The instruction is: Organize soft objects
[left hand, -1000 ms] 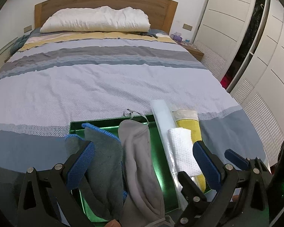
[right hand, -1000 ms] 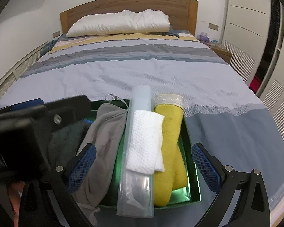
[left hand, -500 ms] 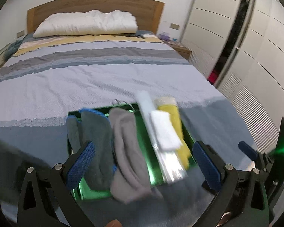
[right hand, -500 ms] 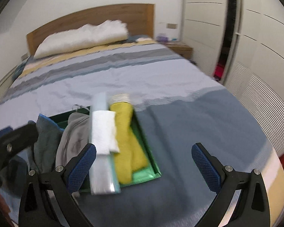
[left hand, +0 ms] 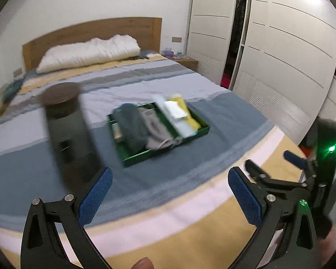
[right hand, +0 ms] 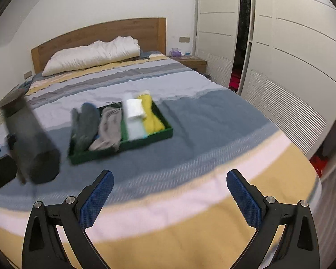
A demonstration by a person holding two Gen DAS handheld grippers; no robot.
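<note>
Four soft items lay side by side in the green tray (right hand: 123, 145), which sat on the blue-grey band of the bed (right hand: 201, 121). Taking the tray as the landmark, the dark grey cloth (right hand: 87, 121) filled its left end, spilling over the far rim. The lighter grey cloth (right hand: 109, 127) lay just right of it, its near end drooping toward the tray's front wall. Right of that was a clear plastic packet (right hand: 134, 127) with a folded white cloth (right hand: 134, 109) on top, and the yellow cloth (right hand: 151, 116) lay against the tray's right wall.

Left of the tray, a dark cylindrical object (right hand: 31, 143) showed only as a blur; what it was could not be told. Beyond the tray, at the head of the bed, a white pillow (right hand: 91, 55) leaned by the wooden headboard (right hand: 100, 33). Right of the tray stood white wardrobe doors (right hand: 291, 56) and a small nightstand (right hand: 192, 62).

Nearer than the tray, over the cream and yellow stripes at the bed's foot, the right gripper (right hand: 170, 197) hung with its blue pads wide apart, holding nothing. The left gripper (left hand: 170, 196) was likewise spread apart and empty, well short of the tray (left hand: 159, 141).
</note>
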